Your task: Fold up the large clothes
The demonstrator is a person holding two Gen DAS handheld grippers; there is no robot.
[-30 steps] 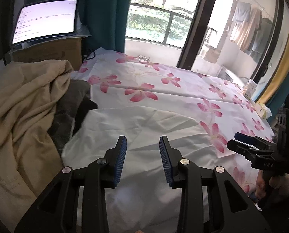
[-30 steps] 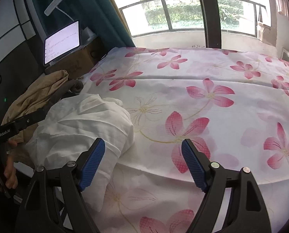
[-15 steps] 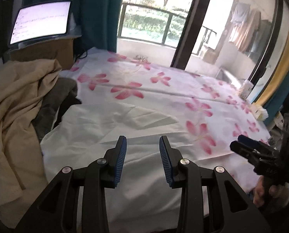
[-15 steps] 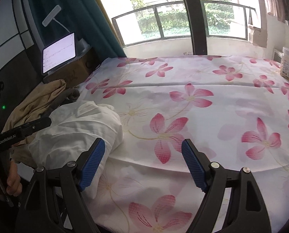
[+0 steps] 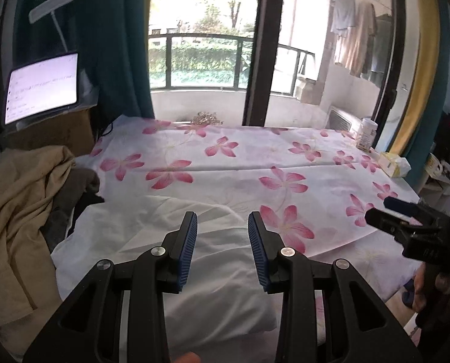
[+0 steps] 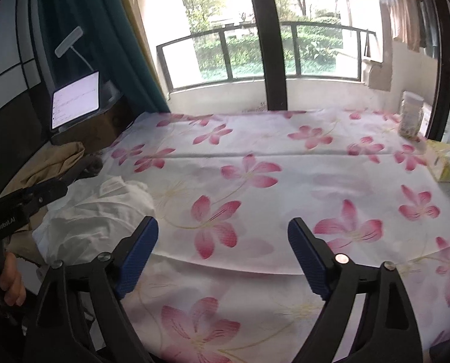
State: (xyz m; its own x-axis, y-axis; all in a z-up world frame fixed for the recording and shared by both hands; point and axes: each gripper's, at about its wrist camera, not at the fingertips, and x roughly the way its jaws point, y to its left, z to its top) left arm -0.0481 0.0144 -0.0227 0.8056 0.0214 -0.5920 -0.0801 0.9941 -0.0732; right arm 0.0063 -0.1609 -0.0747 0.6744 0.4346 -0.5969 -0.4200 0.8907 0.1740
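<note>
Floral bedsheet [image 6: 285, 163] bears a white garment [image 5: 212, 275] (folded), both grippers, left [image 5: 222, 233] and right [image 6: 223, 239], released, right's jaws just widened.

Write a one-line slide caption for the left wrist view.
Left gripper open and empty above a folded white garment on the floral sheet, tan clothes piled alongside.

Both hand-held grippers [image 5: 222, 224] [image 6: 223, 230] empty, jaws apart.

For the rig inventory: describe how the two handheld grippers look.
Both are matte black frames with triangular cut-outs, silver pivot screws and ribbed blue finger pads: left gripper, right gripper. The left gripper's body carries white "GenRobot.AI" lettering, with a green indicator light above it.
</note>
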